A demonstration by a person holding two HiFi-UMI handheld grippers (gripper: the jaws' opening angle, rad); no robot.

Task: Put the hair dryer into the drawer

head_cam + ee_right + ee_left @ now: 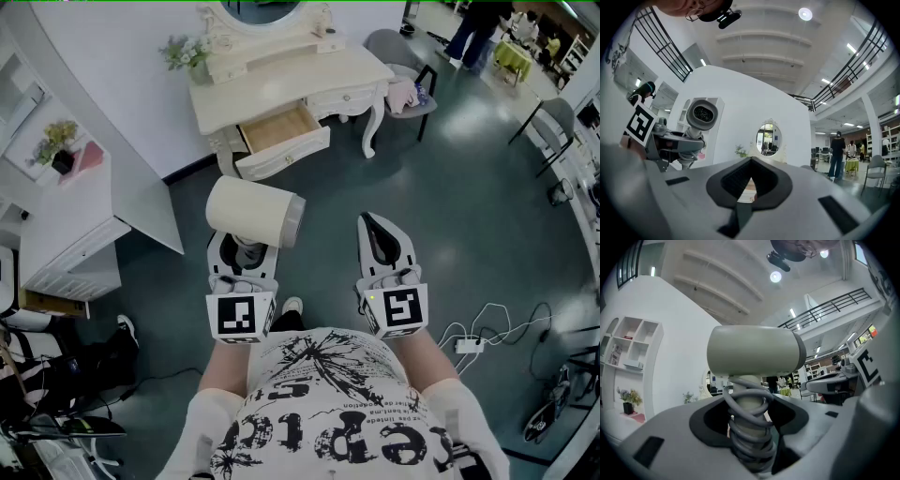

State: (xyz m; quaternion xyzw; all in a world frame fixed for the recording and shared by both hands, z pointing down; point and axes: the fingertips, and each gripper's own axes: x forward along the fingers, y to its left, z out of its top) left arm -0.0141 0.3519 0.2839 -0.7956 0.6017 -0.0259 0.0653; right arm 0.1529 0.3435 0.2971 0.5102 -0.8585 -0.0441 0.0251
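Note:
A cream hair dryer stands upright in my left gripper, whose jaws are shut on its handle with the grey cord coiled round it. In the left gripper view its barrel lies crosswise above the jaws. My right gripper is beside it, level, shut and empty, its tips meeting. From there the hair dryer shows at the left. Ahead, the cream dressing table has one drawer pulled open, with nothing visible inside.
A grey chair with cloth on it stands right of the table. A white cabinet is at the left, and flowers stand on the tabletop. A power strip with cables lies on the floor at the right. People stand far back.

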